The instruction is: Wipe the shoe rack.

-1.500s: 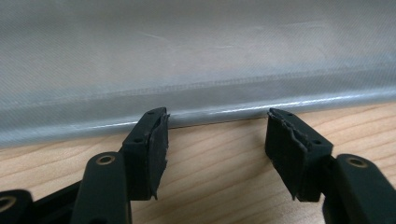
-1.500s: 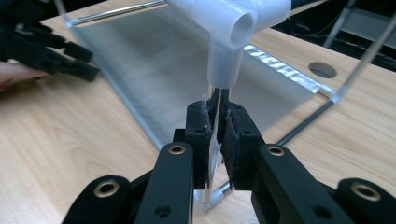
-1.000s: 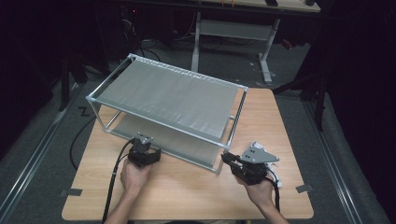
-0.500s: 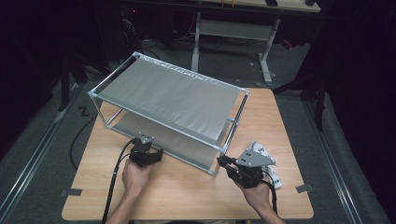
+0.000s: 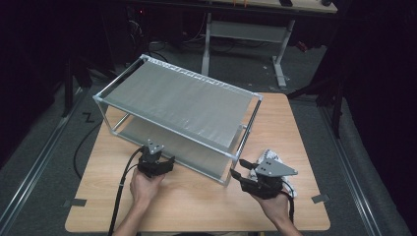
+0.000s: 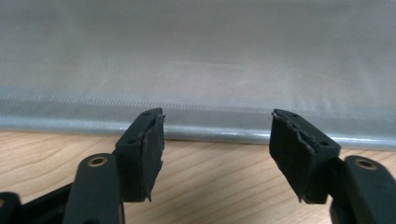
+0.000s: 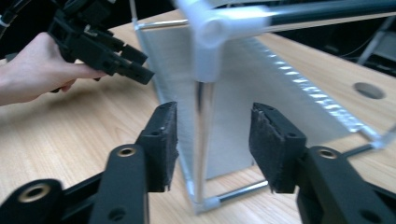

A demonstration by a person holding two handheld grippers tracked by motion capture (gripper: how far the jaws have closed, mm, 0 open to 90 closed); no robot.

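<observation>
A two-tier metal rack [image 5: 182, 101] with grey mesh shelves stands on the wooden table [image 5: 196, 206]. My left gripper [image 5: 167, 161] [image 6: 217, 149] is open in front of the lower shelf's front rail [image 6: 210, 126]; its jaws have just widened a little, with nothing between them. My right gripper [image 5: 236, 174] [image 7: 212, 144] is at the rack's near right corner. Its jaws have just been opening and now stand on either side of the chrome corner post [image 7: 201, 130], pads clear of it. A white connector [image 7: 205, 28] caps that post.
A crumpled white item [image 5: 269, 156] lies on the table just behind my right gripper. In the right gripper view, my left gripper [image 7: 135, 70] and its hand are at the upper left. A desk frame [image 5: 246, 29] stands on the floor beyond the table.
The right gripper's jaws have spread apart from the corner post they were closed on. Both hands have stayed about where they were.
</observation>
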